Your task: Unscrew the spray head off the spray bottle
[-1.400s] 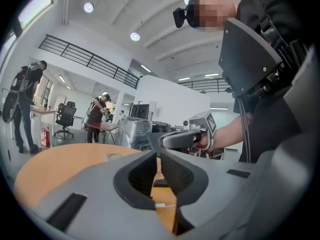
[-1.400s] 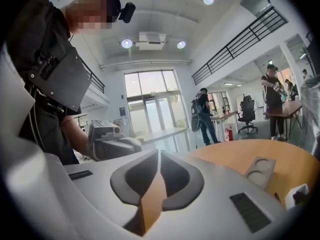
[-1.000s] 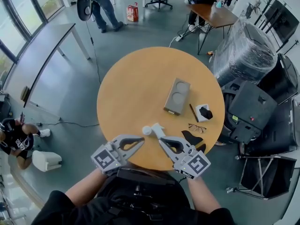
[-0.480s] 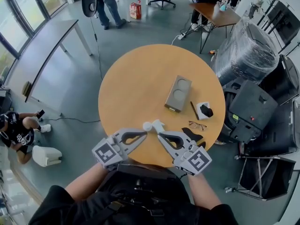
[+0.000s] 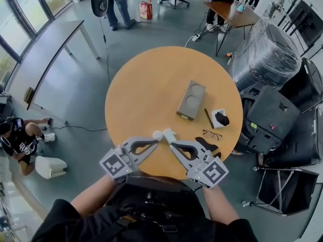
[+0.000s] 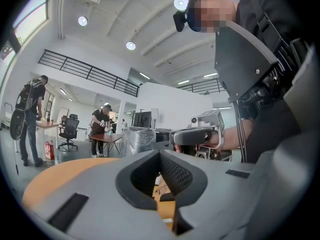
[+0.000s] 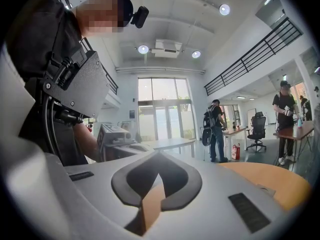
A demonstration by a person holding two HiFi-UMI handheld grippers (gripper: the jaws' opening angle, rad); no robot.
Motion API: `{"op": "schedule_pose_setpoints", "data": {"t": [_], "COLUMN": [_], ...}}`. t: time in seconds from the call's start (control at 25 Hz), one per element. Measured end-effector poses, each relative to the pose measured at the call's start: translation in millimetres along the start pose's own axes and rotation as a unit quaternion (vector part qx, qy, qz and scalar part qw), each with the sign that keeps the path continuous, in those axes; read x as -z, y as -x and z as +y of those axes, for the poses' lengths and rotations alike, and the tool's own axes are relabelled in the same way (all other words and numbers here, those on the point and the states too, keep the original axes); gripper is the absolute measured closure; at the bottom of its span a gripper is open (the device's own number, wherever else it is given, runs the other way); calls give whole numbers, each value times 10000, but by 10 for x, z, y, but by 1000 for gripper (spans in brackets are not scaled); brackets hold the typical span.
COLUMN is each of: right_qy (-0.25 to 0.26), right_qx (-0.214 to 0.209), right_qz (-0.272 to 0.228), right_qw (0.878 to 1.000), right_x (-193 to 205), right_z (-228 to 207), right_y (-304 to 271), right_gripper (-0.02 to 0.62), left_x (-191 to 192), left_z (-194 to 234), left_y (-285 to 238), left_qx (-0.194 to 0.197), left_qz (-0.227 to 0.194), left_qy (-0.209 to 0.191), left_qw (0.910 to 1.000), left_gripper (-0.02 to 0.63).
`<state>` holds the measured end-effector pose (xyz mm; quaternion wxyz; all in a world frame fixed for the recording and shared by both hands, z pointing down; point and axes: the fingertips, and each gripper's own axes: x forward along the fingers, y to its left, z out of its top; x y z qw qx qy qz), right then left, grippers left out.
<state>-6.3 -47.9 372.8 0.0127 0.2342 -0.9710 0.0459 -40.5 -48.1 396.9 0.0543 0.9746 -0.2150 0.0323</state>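
- Fingers of left gripper and right gripper pressed together, pinching nothing.
- Small white spray bottle beside tips: probably light, slippery; best taken at body and neck.

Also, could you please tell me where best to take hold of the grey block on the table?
Probably across its two long sides, near the middle, coming down from above. The grey block lies flat on the table, and its narrow width looks the easier span to clamp.
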Motion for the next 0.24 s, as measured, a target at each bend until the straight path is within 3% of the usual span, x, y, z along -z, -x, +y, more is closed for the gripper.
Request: {"op": "schedule_pose_setpoints", "data": {"t": [0.24], "right_qy": [35], "right_qx": [0], "right_qz": [-7], "right_qw": [10000], "right_x": [23], "right_z": [-45], "right_y": [30], "right_gripper": [594], "left_x": [49], "left_z": [4], "left_y": [-69], "left_qx": [11], "left_qz": [46], "left_qy": [33], "left_qw": [10000], "left_gripper": [598]}}
